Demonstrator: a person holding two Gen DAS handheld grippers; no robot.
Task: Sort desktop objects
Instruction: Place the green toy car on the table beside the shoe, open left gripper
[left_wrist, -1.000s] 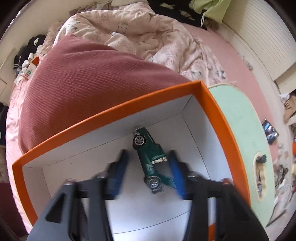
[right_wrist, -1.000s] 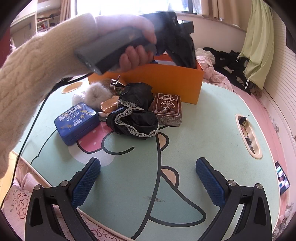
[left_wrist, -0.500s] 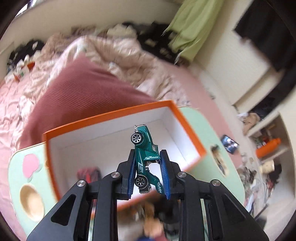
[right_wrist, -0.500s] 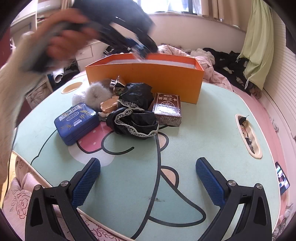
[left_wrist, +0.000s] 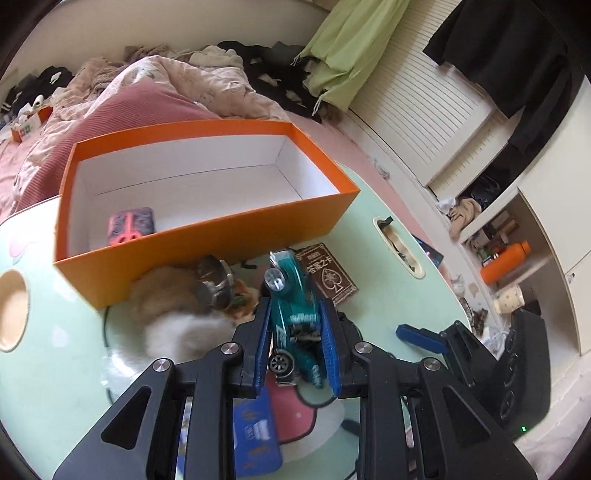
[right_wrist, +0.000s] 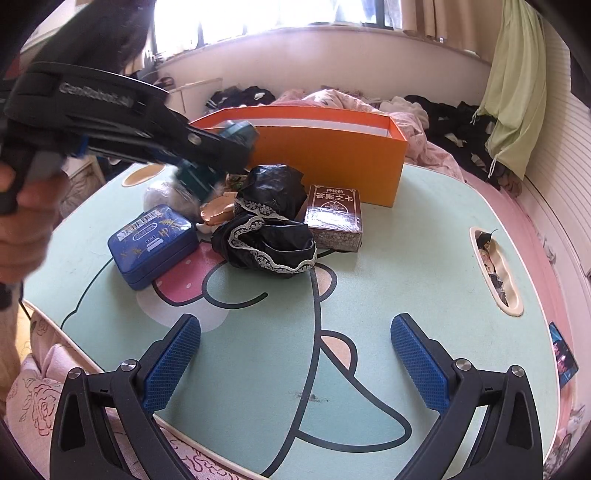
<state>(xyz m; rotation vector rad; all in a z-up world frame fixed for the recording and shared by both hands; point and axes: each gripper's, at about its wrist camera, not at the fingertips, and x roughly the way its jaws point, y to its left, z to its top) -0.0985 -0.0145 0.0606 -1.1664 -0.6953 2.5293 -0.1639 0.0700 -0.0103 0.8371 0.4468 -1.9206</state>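
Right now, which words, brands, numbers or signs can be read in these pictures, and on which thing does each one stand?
"GenRobot.ai": raised letters on the side of the left gripper, last letters blurred.
"神秘的" and "答案之卡": on the top of the brown card box, above a spade sign.
"durex": on the white label of the blue tin; its barcode digits and gold characters are too small.
White lettering on the green toy car: blurred, unreadable.

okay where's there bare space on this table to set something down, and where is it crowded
Free: the wide stretch of table between the right gripper, the card box and the side slot. Most of the orange box floor is bare too. Crowded: the cluster before the box, blue tin, black lace cloth, fluffy ball.
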